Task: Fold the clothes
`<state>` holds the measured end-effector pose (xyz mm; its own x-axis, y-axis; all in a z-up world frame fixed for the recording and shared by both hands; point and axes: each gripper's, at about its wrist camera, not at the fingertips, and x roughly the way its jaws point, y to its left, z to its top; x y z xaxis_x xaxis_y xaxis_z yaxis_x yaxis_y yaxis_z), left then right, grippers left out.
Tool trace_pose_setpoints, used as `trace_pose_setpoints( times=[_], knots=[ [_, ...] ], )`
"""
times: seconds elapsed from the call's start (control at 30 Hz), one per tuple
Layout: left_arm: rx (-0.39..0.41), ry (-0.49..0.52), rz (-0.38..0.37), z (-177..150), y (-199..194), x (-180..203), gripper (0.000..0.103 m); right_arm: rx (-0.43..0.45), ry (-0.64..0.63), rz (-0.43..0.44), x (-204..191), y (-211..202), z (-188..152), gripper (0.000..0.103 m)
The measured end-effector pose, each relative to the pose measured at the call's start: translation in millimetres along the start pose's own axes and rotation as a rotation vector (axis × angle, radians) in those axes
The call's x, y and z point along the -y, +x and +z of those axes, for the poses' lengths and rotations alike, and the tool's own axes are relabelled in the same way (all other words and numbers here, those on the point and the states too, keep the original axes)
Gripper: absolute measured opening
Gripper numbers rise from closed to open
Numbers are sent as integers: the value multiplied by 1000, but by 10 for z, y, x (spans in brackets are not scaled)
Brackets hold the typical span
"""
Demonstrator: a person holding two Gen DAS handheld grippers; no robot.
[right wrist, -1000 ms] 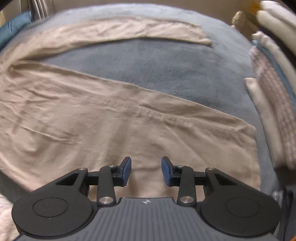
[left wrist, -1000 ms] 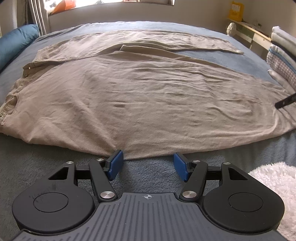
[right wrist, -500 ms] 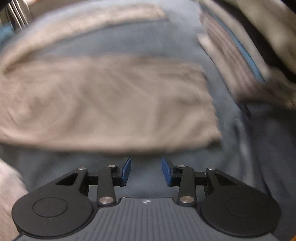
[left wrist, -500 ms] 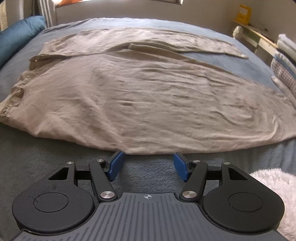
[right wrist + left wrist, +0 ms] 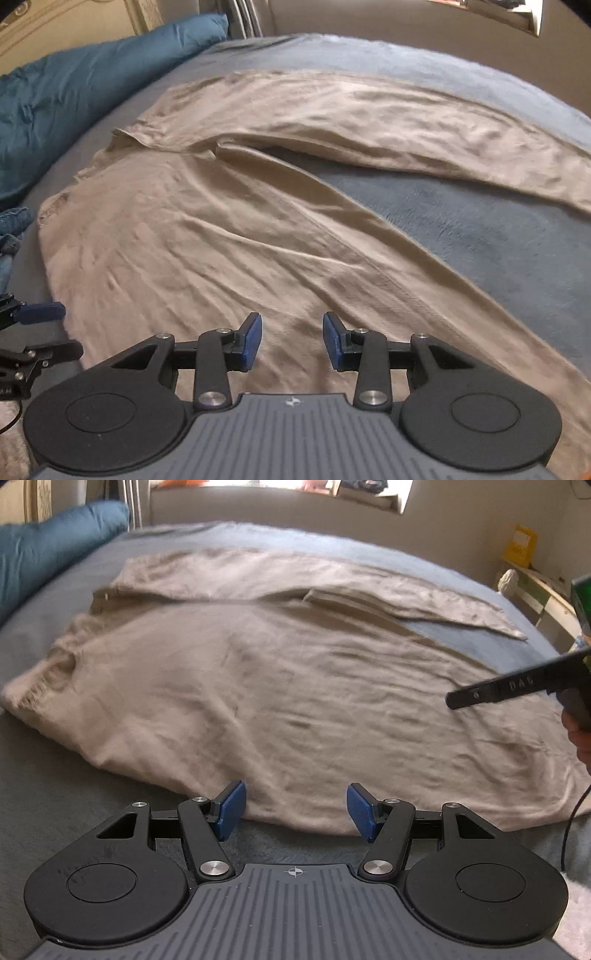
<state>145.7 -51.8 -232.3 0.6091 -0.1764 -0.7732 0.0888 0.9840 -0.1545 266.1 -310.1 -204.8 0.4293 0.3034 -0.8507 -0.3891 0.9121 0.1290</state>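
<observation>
Bed covered by a grey-blue blanket (image 5: 369,559), one blue pillow (image 5: 74,85) at its head end, window light along the far wall. One pair of beige trousers (image 5: 258,686) lies spread flat across the blanket, waistband toward the pillow, two legs splayed apart with a wedge of blanket showing between them.

Left gripper (image 5: 293,808) held low and level at the near edge of the trousers, jaws wide apart, blue pads (image 5: 231,808) empty; the cloth hem sits just ahead of them, contact not clear.

Right gripper (image 5: 291,341) hovers over the nearer trouser leg, tilted down toward it, jaws parted somewhat less, nothing between them. From the left wrist view one black finger of it reaches in from the right, with part of a hand (image 5: 581,738) behind.

Count: two grippers, one garment, one pillow. A white fluffy cloth (image 5: 576,915) at the lower right corner.
</observation>
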Motion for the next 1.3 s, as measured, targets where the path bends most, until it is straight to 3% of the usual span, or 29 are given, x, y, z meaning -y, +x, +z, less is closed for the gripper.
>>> trace_pose_setpoints(
  times=[0.1,0.2,0.33,0.47,0.53,0.7,0.83,0.93,1.2,1.3],
  knots=[
    [0,21,-13,-36,1,-22,61,-3,16,-19,136,-37,-246,38],
    [2,19,-35,-56,-2,-64,62,-33,115,-52,381,-304,-536,38],
    [9,30,-45,-76,20,-67,65,-144,209,-196,622,-645,-904,38],
    [17,24,-55,-86,12,-79,66,-208,285,-333,713,-852,-1040,38],
    [23,17,-61,-95,4,-94,66,-167,266,-341,607,-899,-940,38],
    [32,1,-60,-104,-9,-100,66,-15,109,-215,102,-700,-341,38],
    [36,-9,-57,-107,-6,-103,66,31,-18,-113,-364,-330,119,38],
    [35,-5,-49,-103,-7,-86,66,35,-67,-81,-576,-158,280,38],
    [39,7,-49,-128,-6,-85,66,102,32,-123,-298,-43,655,38],
    [26,3,-24,-115,-2,-52,66,135,86,-136,-126,118,940,38]
  ],
)
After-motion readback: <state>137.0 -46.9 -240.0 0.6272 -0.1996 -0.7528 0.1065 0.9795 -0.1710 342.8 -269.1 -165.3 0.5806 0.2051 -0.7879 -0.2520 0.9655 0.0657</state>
